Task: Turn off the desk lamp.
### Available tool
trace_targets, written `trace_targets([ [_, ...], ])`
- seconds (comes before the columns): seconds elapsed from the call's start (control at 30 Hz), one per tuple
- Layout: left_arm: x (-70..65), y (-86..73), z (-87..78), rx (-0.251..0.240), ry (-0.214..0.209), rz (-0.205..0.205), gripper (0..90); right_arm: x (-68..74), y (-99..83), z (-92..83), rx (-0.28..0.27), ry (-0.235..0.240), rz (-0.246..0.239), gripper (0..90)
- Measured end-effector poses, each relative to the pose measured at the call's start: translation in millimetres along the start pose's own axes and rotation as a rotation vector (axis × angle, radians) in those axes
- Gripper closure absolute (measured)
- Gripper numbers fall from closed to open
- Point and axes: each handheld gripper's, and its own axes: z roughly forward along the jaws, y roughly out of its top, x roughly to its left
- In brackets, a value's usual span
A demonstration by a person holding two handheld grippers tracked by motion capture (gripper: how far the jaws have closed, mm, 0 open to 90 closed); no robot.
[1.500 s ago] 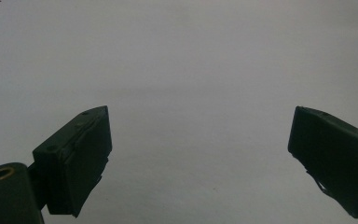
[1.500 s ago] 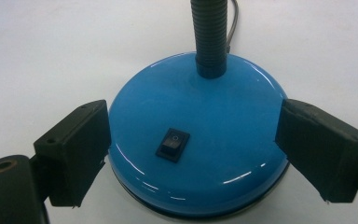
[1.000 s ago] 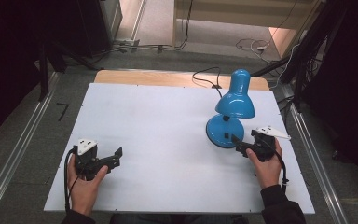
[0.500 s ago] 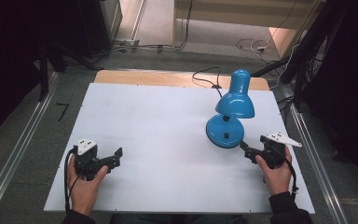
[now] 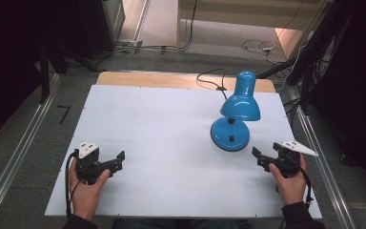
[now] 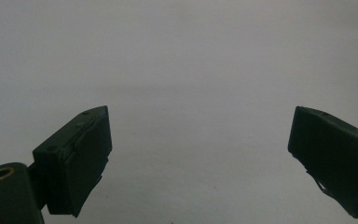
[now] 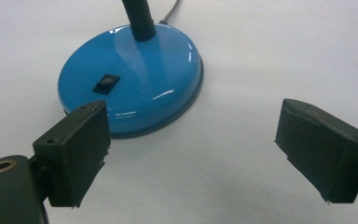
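No text, label, brand, number or sign can be read anywhere. The base of the blue lamp (image 7: 135, 79) is seen plain — only a small black switch (image 7: 106, 84) is set in it, and no marking can be made out on that. The white tabletop (image 5: 162, 124) is seen unmarked as well.

Glossy blue lamp base (image 7: 135, 79), matt white table surface (image 5: 162, 119), bare wood rear edge (image 5: 147, 78)

Grey carpet floor (image 5: 24, 143), metal rails (image 5: 324, 157), dark surroundings, possibly cabinets; lit patch (image 5: 290, 38) far right.
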Motion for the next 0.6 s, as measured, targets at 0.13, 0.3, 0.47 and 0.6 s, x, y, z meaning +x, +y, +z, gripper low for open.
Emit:
trace_targets([
  [0.13, -0.1, -0.1, 0.1, 0.0, 0.0, -0.002, 6.9, -6.2, -3.9, -6.0, 0.0, -0.01, 0.01, 8.8],
  [0.3, 0.2, -0.2, 0.0, 0.001, -0.002, -0.001, 6.8, -16.6, -11.7, -13.1, 0.01, -0.035, 0.021, 8.8],
  [0.47, -0.3, -0.3, 0.0, 0.003, 0.0, -0.002, 6.9, -27.6, -19.6, -14.1, 0.057, -0.112, 0.026, 8.8],
  [0.6, -0.3, -0.2, -0.5, 0.002, -0.001, -0.001, 6.9, -37.0, -23.4, -6.6, 0.106, -0.175, 0.044, 8.8],
])
